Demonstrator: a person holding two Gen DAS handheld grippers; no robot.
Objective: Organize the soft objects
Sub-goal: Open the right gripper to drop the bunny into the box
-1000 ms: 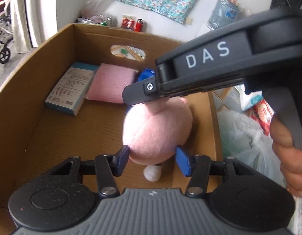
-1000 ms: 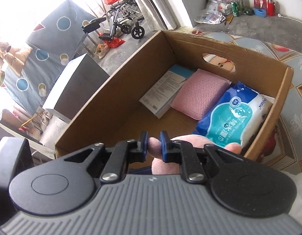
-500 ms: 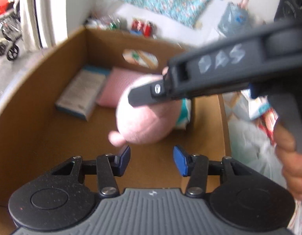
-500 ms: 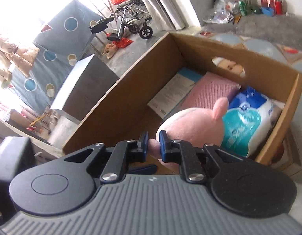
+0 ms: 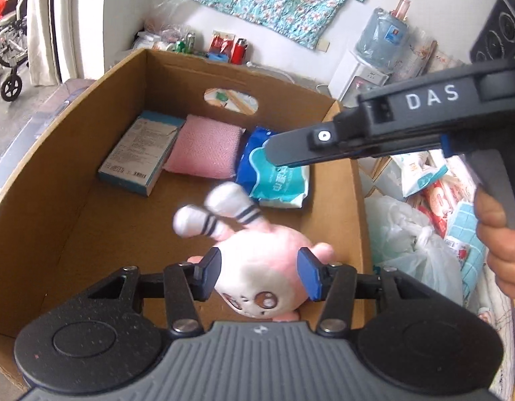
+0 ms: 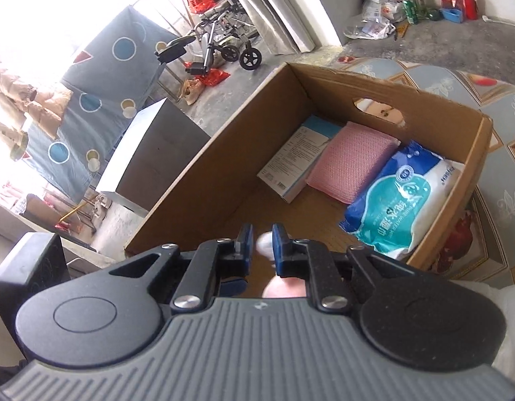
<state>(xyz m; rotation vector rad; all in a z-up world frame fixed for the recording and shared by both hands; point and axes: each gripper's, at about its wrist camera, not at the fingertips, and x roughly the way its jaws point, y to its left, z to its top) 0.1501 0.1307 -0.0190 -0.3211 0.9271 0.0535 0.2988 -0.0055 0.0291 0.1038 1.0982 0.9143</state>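
Observation:
A pink plush toy (image 5: 264, 244) with white striped feet lies upside down and blurred in the near end of the cardboard box (image 5: 90, 140), face toward me. My left gripper (image 5: 257, 274) stands open over it, one pad on each side of the body, not pressing. My right gripper (image 5: 274, 153) reaches in from the right above the box with nothing hanging from its tip. In the right wrist view the right gripper (image 6: 259, 244) is nearly closed. A blurred white foot (image 6: 265, 243) shows through the gap and pink plush (image 6: 284, 289) under the fingers.
At the far end of the box (image 6: 224, 153) lie a blue-white carton (image 5: 140, 153), a pink pad (image 5: 204, 150) and a wet-wipes pack (image 5: 277, 180). Plastic bags and packets (image 5: 408, 234) pile up right of the box. A hand (image 5: 498, 234) holds the right gripper.
The plush hung from the right gripper over the box; now it is out of that gripper and lies low at the box's near end, feet up. Both grippers have drawn back and up.

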